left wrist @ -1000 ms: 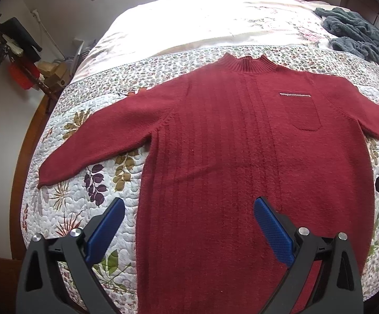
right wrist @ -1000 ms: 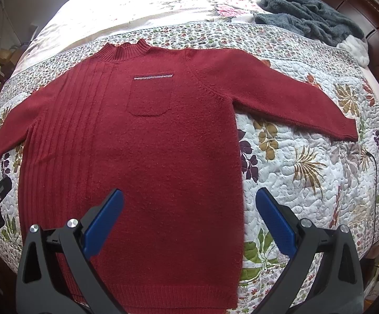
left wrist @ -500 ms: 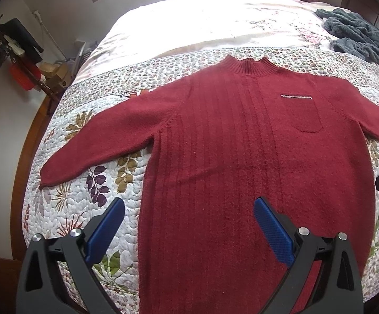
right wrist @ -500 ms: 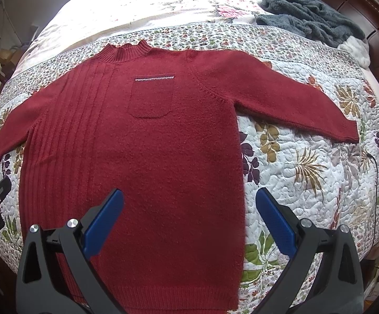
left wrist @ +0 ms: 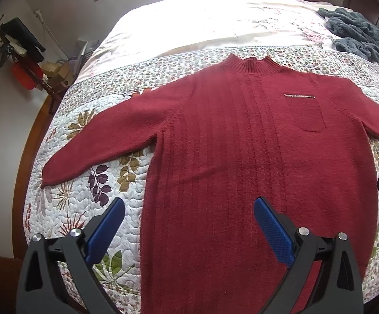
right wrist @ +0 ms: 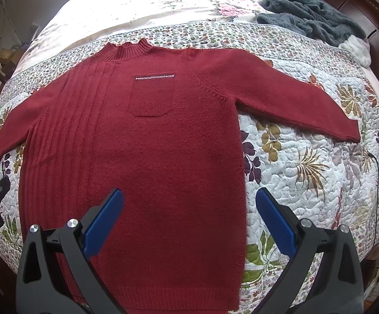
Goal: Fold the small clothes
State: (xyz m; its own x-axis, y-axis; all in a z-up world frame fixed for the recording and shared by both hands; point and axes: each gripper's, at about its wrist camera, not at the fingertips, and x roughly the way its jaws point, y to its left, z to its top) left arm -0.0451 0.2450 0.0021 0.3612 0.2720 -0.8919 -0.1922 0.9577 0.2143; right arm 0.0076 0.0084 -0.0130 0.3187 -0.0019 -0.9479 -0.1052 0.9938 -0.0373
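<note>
Left wrist view: my left gripper (left wrist: pixel 189 225) spread wide, empty, above the red sweater (left wrist: pixel 241 157) near its left edge.
Right wrist view: my right gripper (right wrist: pixel 189 217) released, over its right edge.
Sweater: flat on quilt (right wrist: pixel 307 170), sleeves out, collar far.

Deep red sweater (right wrist: pixel 163 157) is lying on a white floral quilt (right wrist: pixel 307 183); grey fleece (right wrist: pixel 307 15) is showing; tongs' pads (right wrist: pixel 103 225) are blue.

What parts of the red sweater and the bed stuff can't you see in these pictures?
- Sweater hem: left wrist view, hidden behind the left gripper.
- Its right sleeve cuff: left wrist view, cut off by the picture edge.
- Grey blanket: both views, bunched, shape unclear.
- Items on the stand: left wrist view, too small.
</note>
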